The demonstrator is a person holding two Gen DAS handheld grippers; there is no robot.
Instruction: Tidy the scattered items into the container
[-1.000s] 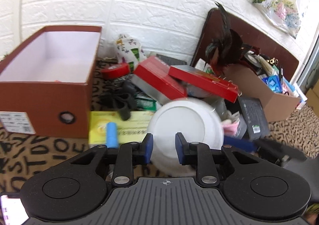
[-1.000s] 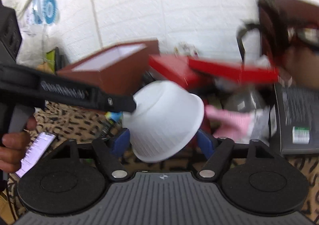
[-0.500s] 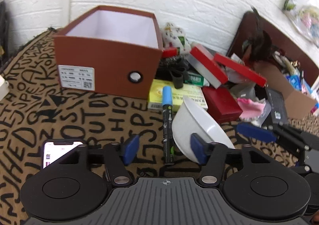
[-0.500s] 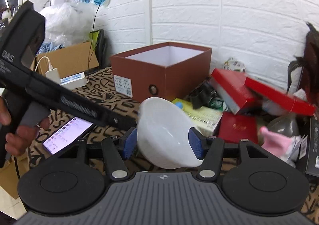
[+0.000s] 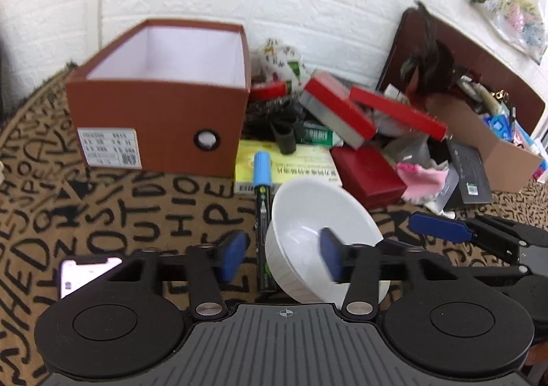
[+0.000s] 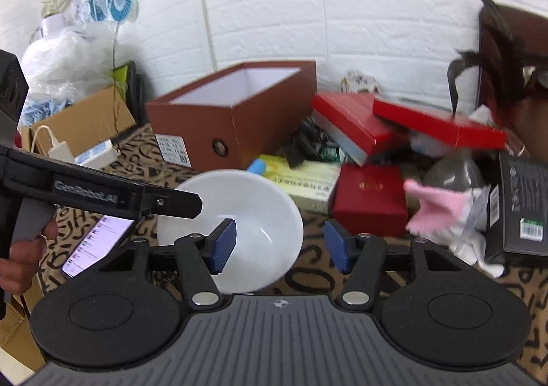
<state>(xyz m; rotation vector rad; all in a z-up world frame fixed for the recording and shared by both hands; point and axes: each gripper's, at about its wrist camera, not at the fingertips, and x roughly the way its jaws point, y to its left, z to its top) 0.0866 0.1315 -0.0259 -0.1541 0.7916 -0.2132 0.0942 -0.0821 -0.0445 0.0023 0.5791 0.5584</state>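
Observation:
A white bowl (image 5: 308,225) sits mouth-up and tilted, low over the lettered rug in front of the open brown shoebox (image 5: 157,119). My left gripper (image 5: 281,257) is closing. Its right pad is inside the bowl and its left pad stands clear outside the rim, beside a blue-capped marker (image 5: 263,201). My right gripper (image 6: 280,245) is also closing, with its left pad over the inside of the bowl (image 6: 246,211). Rug shows between its right pad and the rim. Neither pair presses the bowl.
Right of the shoebox (image 6: 219,125) lie a yellow carton (image 5: 308,163), red boxes (image 5: 370,177), a pink cloth (image 5: 423,180) and a black box (image 6: 520,201). A lit phone (image 5: 85,274) lies on the rug at lower left. A cardboard box (image 5: 496,160) stands at far right.
The bowl went from upside down between my right fingers to mouth-up, with the right gripper's left finger now inside it. My left jaws narrowed and straddle its near rim.

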